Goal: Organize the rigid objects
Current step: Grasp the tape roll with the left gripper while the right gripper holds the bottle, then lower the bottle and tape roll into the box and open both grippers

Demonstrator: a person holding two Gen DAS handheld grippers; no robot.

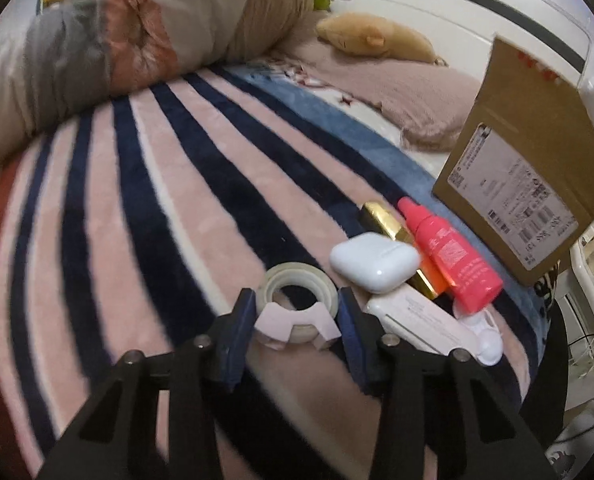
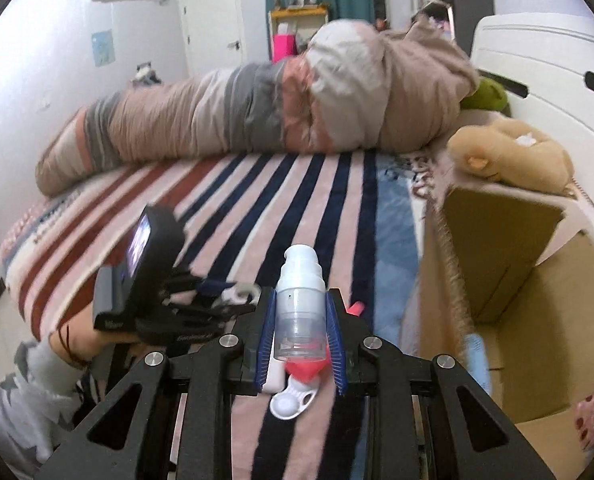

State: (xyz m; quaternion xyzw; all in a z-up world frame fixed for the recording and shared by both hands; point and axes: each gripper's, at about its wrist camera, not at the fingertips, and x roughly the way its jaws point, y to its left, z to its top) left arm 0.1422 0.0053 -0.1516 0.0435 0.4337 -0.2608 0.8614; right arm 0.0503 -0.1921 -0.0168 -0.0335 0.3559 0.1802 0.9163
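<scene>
My left gripper (image 1: 297, 316) holds a roll of clear tape (image 1: 301, 292) between its blue pads, just above the striped blanket. To its right lie a white earbud case (image 1: 373, 266), a pink bottle (image 1: 449, 256), a gold tube (image 1: 385, 220), a white flat tube (image 1: 421, 320) and a white lens case (image 1: 485, 340). My right gripper (image 2: 300, 320) is shut on a clear pump bottle (image 2: 300, 308), held upright above the pink bottle (image 2: 307, 368) and the lens case (image 2: 291, 402). The open cardboard box (image 2: 509, 264) stands to its right; it also shows in the left wrist view (image 1: 525, 184).
A rolled duvet (image 2: 257, 112) lies across the far side of the bed. A tan plush toy (image 2: 509, 152) sits behind the box by the white headboard (image 2: 545, 80). The left hand-held gripper body (image 2: 157, 276) is at the left of the right wrist view.
</scene>
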